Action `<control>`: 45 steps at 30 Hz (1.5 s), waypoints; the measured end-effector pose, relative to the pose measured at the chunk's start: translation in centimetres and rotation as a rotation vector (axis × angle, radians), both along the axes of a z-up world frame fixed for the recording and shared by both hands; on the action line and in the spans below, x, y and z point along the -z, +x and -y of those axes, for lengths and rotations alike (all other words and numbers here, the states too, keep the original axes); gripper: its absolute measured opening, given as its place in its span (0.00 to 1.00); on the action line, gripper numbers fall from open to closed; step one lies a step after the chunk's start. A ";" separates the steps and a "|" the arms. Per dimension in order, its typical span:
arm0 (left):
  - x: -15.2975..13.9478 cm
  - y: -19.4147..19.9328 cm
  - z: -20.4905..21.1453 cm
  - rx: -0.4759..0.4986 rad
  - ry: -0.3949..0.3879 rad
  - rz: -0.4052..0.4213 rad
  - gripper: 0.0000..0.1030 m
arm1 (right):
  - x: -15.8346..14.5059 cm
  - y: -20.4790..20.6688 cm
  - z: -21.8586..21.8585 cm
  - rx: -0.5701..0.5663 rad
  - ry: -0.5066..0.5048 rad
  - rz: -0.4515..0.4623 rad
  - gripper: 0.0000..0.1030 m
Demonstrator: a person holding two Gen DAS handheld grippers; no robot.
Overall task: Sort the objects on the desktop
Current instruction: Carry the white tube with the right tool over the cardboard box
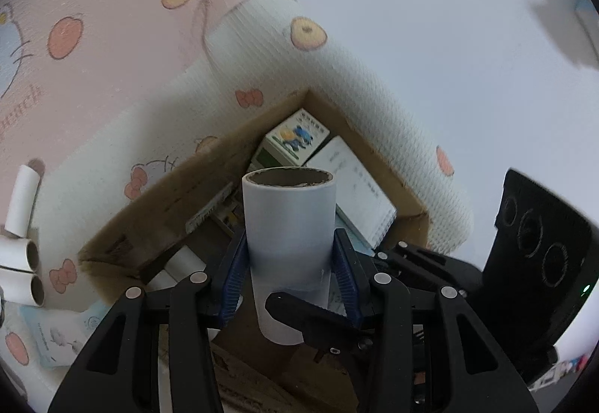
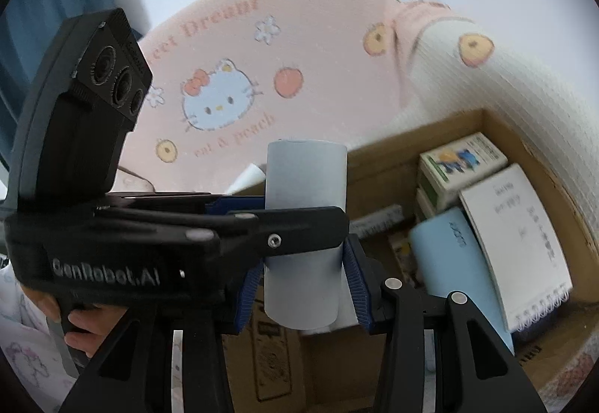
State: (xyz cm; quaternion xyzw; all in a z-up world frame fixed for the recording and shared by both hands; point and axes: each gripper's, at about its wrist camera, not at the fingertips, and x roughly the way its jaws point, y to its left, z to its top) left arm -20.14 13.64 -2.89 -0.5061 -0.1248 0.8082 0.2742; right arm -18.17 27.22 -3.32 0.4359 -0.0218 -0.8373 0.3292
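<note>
A: Both views are evenly lit, soft and cool, with a washed-out white wall [image 1: 430, 20] filling the upper right of the left wrist picture.

B: Shadows are faint; the inside of the cardboard box [image 1: 179, 203] is the darkest patch, dim along its near wall.

A: The pink blanket [image 2: 299, 50] looks smeared, its lettering soft, and the notebook [image 2: 524, 244] in the right wrist view is blurred too.

B: The paper roll [image 1: 288, 226] close to the lens stays sharper. Straight edges bow outward, and black vignette corners ring both fisheye pictures.
</note>
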 end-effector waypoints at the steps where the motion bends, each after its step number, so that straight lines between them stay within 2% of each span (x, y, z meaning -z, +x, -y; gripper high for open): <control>1: 0.2 0.0 -0.3 0.004 -0.005 -0.003 0.46 | 0.1 -0.2 -0.2 0.003 0.006 0.010 0.39; 7: 0.4 -0.4 -0.9 0.029 0.007 -0.014 0.46 | 0.2 -0.6 -0.8 0.010 0.055 0.036 0.40; 14: 1.2 -1.3 -0.2 0.033 0.036 0.029 0.46 | 0.6 -1.8 0.2 0.002 0.103 0.072 0.40; 22: 2.1 -2.0 1.7 0.024 0.027 0.079 0.46 | 1.2 -2.6 3.2 -0.060 0.167 0.090 0.40; 25: 2.0 -2.1 2.2 0.035 0.015 0.080 0.46 | 1.2 -2.6 4.5 -0.075 0.223 0.059 0.39; 27: 1.5 -1.7 2.5 0.039 -0.015 0.052 0.46 | 1.5 -2.5 5.3 -0.077 0.292 0.036 0.39; 30: 0.1 -0.7 2.7 0.041 -0.092 -0.076 0.46 | 2.6 -2.9 5.5 -0.077 0.324 0.071 0.39; 32: -0.4 -0.4 3.0 0.048 -0.113 -0.127 0.40 | 3.7 -3.1 5.4 -0.080 0.343 0.099 0.39; 34: -0.4 -0.6 3.4 0.045 -0.108 -0.124 0.22 | 4.6 -3.3 5.6 -0.082 0.372 0.122 0.39; 36: 0.1 -0.9 3.8 0.039 -0.090 -0.099 0.11 | 5.5 -3.5 5.9 -0.086 0.391 0.152 0.39; 39: 0.7 -1.2 4.2 0.043 -0.088 -0.079 0.09 | 6.8 -3.9 6.5 -0.088 0.442 0.174 0.39; 45: 1.1 -1.4 4.2 0.053 -0.086 -0.100 0.07 | 9.5 -5.0 8.1 -0.130 0.567 0.242 0.39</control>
